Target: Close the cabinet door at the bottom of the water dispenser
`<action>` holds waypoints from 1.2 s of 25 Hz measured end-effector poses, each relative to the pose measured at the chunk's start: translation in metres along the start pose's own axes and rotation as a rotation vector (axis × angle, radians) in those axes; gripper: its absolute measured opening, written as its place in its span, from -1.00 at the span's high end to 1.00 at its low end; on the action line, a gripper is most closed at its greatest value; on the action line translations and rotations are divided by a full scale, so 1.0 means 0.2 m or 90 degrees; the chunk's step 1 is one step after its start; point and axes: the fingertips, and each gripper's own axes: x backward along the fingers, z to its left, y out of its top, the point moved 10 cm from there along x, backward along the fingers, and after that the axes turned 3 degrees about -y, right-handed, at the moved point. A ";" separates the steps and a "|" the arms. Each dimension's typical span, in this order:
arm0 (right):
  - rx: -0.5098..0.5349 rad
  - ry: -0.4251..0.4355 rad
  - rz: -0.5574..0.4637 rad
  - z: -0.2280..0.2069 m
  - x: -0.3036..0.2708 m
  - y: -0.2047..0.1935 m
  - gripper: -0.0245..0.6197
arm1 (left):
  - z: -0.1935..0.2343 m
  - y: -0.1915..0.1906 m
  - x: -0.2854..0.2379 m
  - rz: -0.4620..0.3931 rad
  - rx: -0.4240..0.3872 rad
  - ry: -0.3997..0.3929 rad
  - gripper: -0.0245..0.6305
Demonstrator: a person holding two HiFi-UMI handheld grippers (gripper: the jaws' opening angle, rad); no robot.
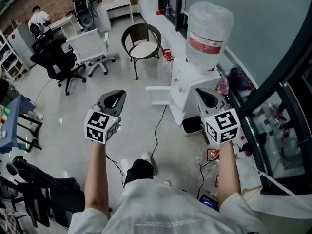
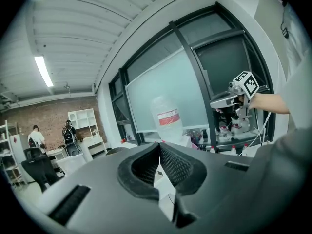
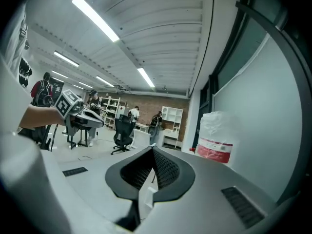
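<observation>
The white water dispenser [image 1: 187,84] stands by the window wall with a clear bottle [image 1: 208,35] on top. Its bottom cabinet door [image 1: 157,95] hangs open, swung out to the left. My left gripper [image 1: 118,94] hovers in the air left of the door, apart from it, jaws shut and empty. My right gripper [image 1: 204,92] floats just right of the dispenser's front, also shut with nothing in it. The left gripper view has its tips [image 2: 159,145] meeting below the bottle [image 2: 167,118]. In the right gripper view the tips [image 3: 152,149] meet too, with the bottle [image 3: 214,138] to their right.
A round black chair [image 1: 141,40] stands behind the door. A white office chair [image 1: 92,50] and a black one [image 1: 56,62] are further left. A cable [image 1: 157,130] trails over the floor toward me. Clutter lines the window sill [image 1: 234,82] on the right.
</observation>
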 end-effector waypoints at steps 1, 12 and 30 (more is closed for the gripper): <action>-0.002 -0.003 0.001 -0.01 -0.04 -0.01 0.84 | 0.03 -0.02 -0.03 -0.002 0.003 -0.003 0.86; -0.047 -0.060 0.034 -0.18 -0.91 -0.07 0.84 | 0.73 -0.27 -0.66 0.001 0.014 -0.052 0.86; -0.203 -0.075 0.151 -0.30 -2.31 -0.43 0.84 | 1.68 -0.89 -1.75 0.067 0.077 -0.184 0.86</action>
